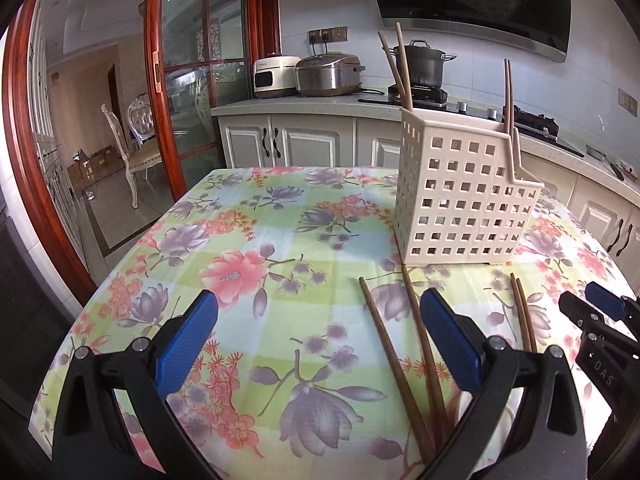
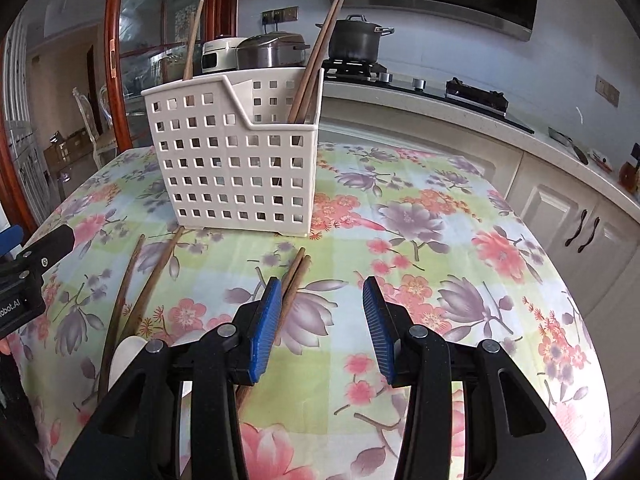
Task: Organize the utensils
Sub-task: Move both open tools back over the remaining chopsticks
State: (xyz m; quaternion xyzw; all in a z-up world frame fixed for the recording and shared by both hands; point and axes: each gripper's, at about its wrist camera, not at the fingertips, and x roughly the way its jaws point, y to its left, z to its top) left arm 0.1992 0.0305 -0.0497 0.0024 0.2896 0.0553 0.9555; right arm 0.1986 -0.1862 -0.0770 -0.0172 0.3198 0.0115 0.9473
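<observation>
While both of my grippers hang over the flowered surface [image 2: 460, 240], neither holds anything: the left gripper [image 1: 318, 340] stands with its fingers spread wide, and the right gripper [image 2: 322, 328] has its fingers parted about halfway, with only cloth in the gap.

Key relation: the tight pair of chopsticks [image 2: 294, 284] lies on the surface just past my right gripper's left finger [image 2: 264, 328], outside the gap, not between the pads. Long axis runs away from me toward the basket [image 2: 236, 152], leaning slightly right. My right hand is the nearer one; I judge it must shift left to straddle the pair.

A looser pair of chopsticks [image 1: 404, 360] lies just inside my left gripper's right finger [image 1: 450, 344], same general heading, tips splayed apart.

Basket: white, perforated, upright beyond both grippers. It holds chopsticks [image 2: 312, 64] leaning at its right end and others [image 2: 192, 40] at its left end. Dividers inside: cannot tell.
</observation>
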